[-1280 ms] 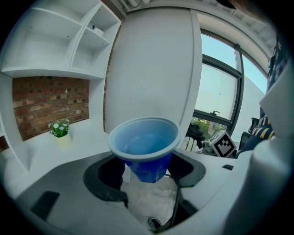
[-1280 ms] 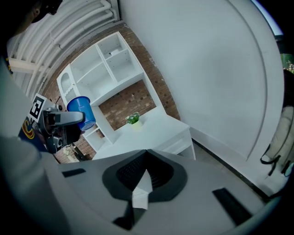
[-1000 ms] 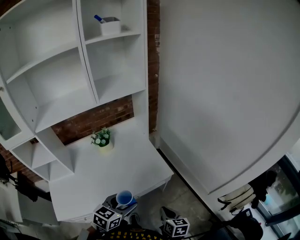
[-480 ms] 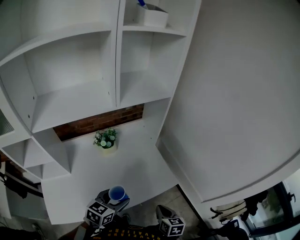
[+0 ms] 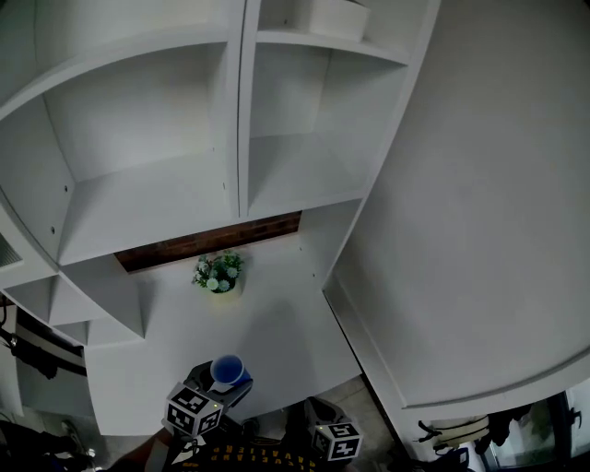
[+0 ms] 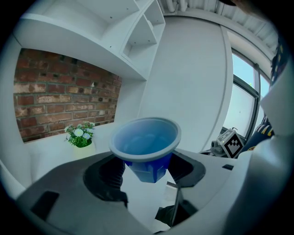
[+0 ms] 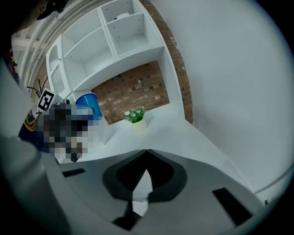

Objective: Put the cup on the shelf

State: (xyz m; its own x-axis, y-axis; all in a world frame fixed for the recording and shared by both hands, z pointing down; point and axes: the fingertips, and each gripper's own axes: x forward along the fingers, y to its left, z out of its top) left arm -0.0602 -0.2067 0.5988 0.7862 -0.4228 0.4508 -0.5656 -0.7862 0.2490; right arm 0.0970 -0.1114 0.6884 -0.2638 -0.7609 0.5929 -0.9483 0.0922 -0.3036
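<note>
A blue cup stands upright in my left gripper, which is shut on its lower part over the front of the white desk. In the left gripper view the cup fills the middle, held by its narrow base between the two jaws of the left gripper. The white shelf unit rises above the desk, its large compartments bare. My right gripper hangs low beside the desk's front corner; its jaws meet with nothing in them. The cup also shows in the right gripper view.
A small potted plant sits at the back of the desk against a brick strip. A white box stands on the upper right shelf. A plain white wall runs along the right.
The head view has swung towards the shelves, which now fill more of the picture. The cup stays in the left gripper, a little further left and lower. The right gripper is still low.
</note>
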